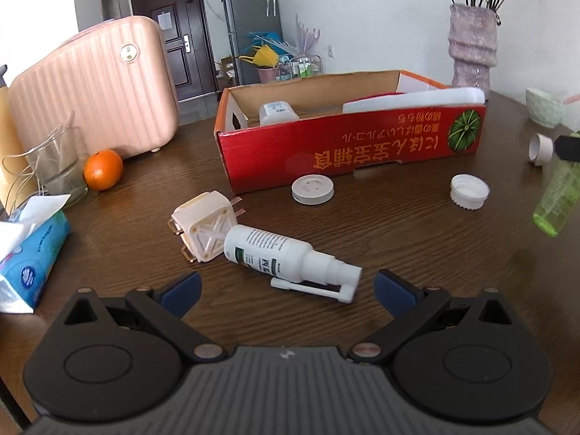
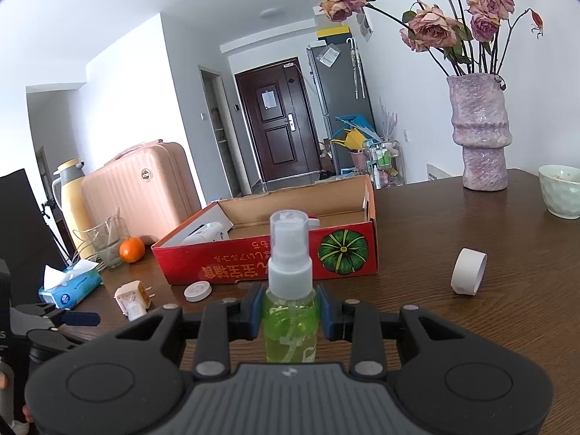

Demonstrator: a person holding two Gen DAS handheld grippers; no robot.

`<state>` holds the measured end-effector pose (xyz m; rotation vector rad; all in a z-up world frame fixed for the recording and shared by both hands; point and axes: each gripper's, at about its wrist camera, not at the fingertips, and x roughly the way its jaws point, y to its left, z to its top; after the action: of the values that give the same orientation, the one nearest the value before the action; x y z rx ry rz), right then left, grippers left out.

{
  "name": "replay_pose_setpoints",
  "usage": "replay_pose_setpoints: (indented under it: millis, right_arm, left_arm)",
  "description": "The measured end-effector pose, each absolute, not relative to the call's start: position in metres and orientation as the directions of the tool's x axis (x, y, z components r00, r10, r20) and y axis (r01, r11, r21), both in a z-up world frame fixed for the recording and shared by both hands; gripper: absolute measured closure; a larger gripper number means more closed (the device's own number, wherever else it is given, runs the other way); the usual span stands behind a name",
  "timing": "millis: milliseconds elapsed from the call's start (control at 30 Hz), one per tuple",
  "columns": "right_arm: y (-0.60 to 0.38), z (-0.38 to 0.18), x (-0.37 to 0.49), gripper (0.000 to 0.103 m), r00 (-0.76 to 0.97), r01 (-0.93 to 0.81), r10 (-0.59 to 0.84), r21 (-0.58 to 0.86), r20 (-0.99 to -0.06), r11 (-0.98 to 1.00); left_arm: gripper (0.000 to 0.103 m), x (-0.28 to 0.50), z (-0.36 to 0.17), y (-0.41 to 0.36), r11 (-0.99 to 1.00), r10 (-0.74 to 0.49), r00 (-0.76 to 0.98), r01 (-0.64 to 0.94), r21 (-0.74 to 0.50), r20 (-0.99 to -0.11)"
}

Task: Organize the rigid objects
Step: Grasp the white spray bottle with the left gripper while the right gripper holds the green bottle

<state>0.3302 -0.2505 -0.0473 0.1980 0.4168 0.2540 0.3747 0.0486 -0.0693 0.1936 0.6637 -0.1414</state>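
Dark wood-grain bench [image 1: 417,239], dark door [image 2: 279,123] behind; left tongs [image 1: 286,290] wide, right tongs [image 2: 290,311] gripping green spray bottle [image 2: 290,311].

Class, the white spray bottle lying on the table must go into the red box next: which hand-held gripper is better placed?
Left: the left hand-held gripper is open just before the white spray bottle. The right hand-held gripper already clamps the green spray bottle.
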Motion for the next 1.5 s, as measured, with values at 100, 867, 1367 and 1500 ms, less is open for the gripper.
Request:
replay_pose_setpoints:
  millis: [100,867,1367,1500]
  right_arm:
    - [-0.251,-0.047,0.330,0.073,0.883,-0.203,0.284,0.242,-0.373,0.949]
    - [-0.255,-0.050,0.334,0.073,0.880,-0.204,0.296,0.267,-0.372,0.942]
    - [-0.257,-0.047,0.329,0.073,0.885,-0.214,0.306,0.276,-0.351,0.937]
    - [-0.258,-0.045,0.326,0.073,0.888,-0.223,0.314,0.280,-0.337,0.934]
  left_arm:
    - [0.000,0.382,-0.074,0.050,0.971,-0.046,0.782,0.181,0.155,-0.622]
    - [0.000,0.412,-0.081,0.056,0.981,-0.065,0.749,0.169,0.094,-0.659]
    - [0.004,0.409,-0.077,0.056,0.996,-0.023,0.754,0.077,0.054,-0.657]
    - [0.004,0.400,-0.074,0.051,0.997,-0.009,0.771,0.058,0.055,-0.637]
